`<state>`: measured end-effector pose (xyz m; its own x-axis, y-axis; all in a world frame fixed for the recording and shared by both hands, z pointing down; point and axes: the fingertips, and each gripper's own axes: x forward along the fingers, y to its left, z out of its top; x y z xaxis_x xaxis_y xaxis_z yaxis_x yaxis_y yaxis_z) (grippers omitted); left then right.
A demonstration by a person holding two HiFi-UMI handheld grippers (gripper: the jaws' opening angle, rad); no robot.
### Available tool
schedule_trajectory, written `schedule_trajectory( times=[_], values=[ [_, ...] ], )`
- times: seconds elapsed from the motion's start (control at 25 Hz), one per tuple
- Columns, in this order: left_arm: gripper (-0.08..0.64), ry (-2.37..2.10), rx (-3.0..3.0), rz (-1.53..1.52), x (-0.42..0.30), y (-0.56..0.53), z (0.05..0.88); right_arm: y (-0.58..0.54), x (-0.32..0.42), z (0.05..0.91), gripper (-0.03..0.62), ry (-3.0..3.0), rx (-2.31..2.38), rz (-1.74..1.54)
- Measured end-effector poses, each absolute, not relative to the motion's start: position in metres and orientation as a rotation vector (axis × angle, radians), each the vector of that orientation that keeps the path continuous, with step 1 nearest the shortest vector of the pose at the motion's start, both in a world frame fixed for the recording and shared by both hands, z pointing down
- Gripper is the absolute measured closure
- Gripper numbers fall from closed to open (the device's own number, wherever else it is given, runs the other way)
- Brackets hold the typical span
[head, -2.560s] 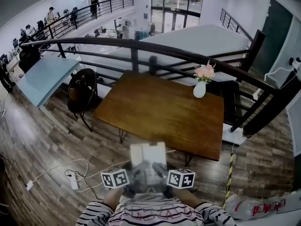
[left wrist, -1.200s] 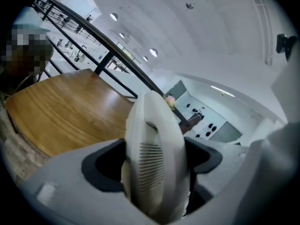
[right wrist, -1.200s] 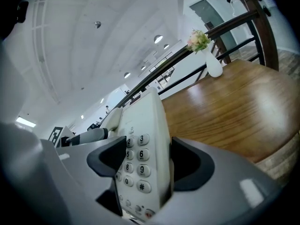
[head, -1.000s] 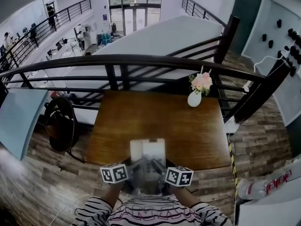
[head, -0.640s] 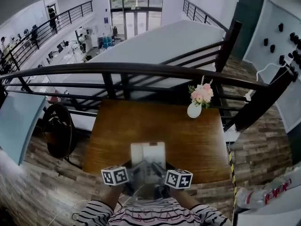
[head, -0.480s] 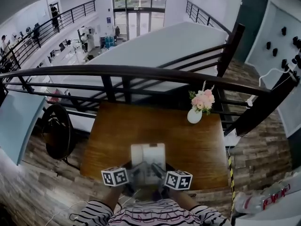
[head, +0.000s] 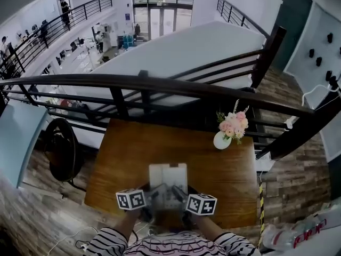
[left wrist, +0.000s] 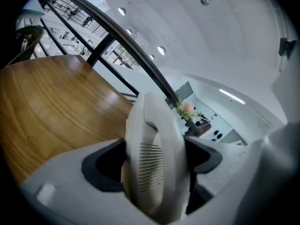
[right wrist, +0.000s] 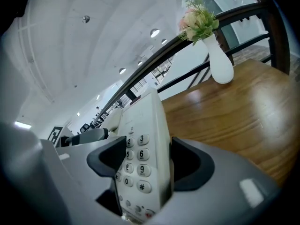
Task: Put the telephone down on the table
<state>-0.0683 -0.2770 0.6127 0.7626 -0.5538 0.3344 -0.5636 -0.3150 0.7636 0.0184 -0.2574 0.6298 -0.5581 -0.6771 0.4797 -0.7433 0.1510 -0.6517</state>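
Note:
A white desk telephone (head: 168, 177) is held up between my two grippers, above the near edge of the brown wooden table (head: 133, 148). My left gripper (head: 152, 199) is shut on the handset side; its view shows the slotted handset (left wrist: 152, 161) clamped between the dark pads. My right gripper (head: 183, 198) is shut on the keypad side, and the number keys (right wrist: 136, 165) show between its jaws. In the right gripper view the left gripper appears beyond the telephone (right wrist: 140, 139). Whether the telephone touches the tabletop cannot be told.
A white vase with pink flowers (head: 228, 132) stands near the table's far right corner, also seen as the vase (right wrist: 219, 60) in the right gripper view. A dark railing (head: 160, 84) runs behind the table. A dark round chair (head: 58, 151) stands left of it.
The view has drawn closer to the table: the held telephone, earlier over the floor in front of the table, now hangs above its near edge. Both grippers stay shut on it.

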Motion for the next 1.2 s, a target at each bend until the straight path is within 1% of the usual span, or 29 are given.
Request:
schedule_trajectory(
  times=[0.72,1.2],
  values=[
    [0.167,-0.864,1.963,0.051,-0.024,-0.439,0.664,-0.419,0.062,0.683,0.293,-2.315,1.409,1.441],
    [0.167,-0.868,1.958,0.063,-0.023,-0.520,0.695,-0.500,0.066,0.709,0.291,-2.311,1.418,1.447]
  ],
)
